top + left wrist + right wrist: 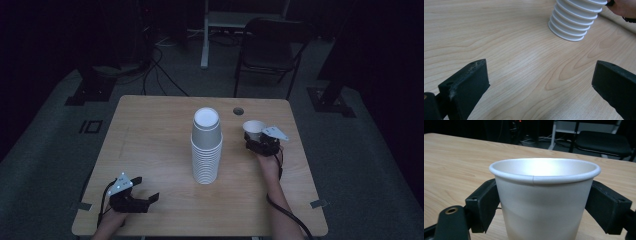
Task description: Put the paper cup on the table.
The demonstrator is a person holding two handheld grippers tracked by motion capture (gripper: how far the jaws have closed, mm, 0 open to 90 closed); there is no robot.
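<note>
A tall stack of white paper cups (206,147) stands upside down at the table's middle; its lower rims (576,20) appear at the top of the left gripper view. A single white paper cup (253,129) stands mouth up to the right of the stack. My right gripper (254,138) is shut on that cup (544,200), one black jaw pressed on each side of its wall. My left gripper (146,188) rests near the front left edge, open, with bare wood between its jaws (539,82). It is well short of the stack.
The wooden table (150,130) has a round cable hole (238,110) at the back, right of centre. A dark folding chair (272,45) and a white desk leg (204,35) stand beyond the far edge. The person's right hand (621,7) sits behind the stack.
</note>
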